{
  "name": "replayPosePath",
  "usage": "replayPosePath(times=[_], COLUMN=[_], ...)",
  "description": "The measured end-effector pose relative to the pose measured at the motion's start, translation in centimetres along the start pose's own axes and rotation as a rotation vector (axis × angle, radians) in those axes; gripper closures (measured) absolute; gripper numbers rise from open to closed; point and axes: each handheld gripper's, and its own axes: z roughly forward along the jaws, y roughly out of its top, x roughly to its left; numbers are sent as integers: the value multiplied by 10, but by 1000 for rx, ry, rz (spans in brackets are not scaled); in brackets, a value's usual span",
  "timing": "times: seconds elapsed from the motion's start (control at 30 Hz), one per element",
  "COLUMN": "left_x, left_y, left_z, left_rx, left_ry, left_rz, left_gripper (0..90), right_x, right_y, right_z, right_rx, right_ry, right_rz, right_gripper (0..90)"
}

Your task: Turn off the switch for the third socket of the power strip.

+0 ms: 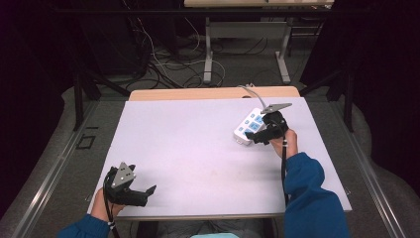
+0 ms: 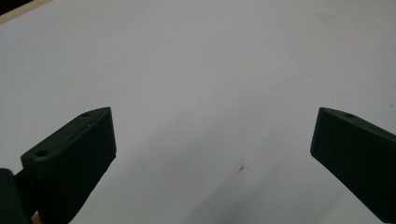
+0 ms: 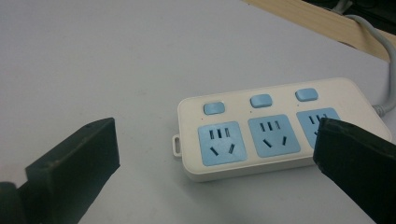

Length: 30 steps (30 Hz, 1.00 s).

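Power strip (image 3: 275, 133) (three sockets) — between parted jaws

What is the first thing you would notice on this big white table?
The white plastic power strip with three blue sockets and blue buttons catches the eye first, lying near the table's far right corner with its grey cable running off the back edge. The black right gripper hovers right at it with jaws wide open, while the black left gripper waits open near the front left edge of the white table.

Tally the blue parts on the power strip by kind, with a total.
Blue switches: 3
Blue sockets: 3
Total on the power strip: 6
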Motion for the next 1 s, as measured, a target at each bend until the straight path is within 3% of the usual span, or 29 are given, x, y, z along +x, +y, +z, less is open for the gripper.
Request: replayPosePath(times=[0.2,0.47,0.63,0.9,0.93,1.0], left_x=[-1,0,0,-1,-1,-2], left_y=[0,0,0,1,1,1], left_z=[0,1,1,2,2,2], left_rx=[6,6,5,13,12,11], left_ry=[-9,-3,-4,-9,-12,-16], left_rz=[-9,1,1,-1,1,-3], left_gripper=[2,2,3,2,3,3], right_x=[-2,-4,-5,-5,-5,-5], right_y=[2,11,12,12,13,13], right_z=[8,12,16,24,26,28], right_rx=[17,-13,-15,-5,4,-4], right_ry=[9,17,20,13,25,20], right_rz=[-8,17,16,15,31,21], right_gripper=[0,5,116,219,285,315])
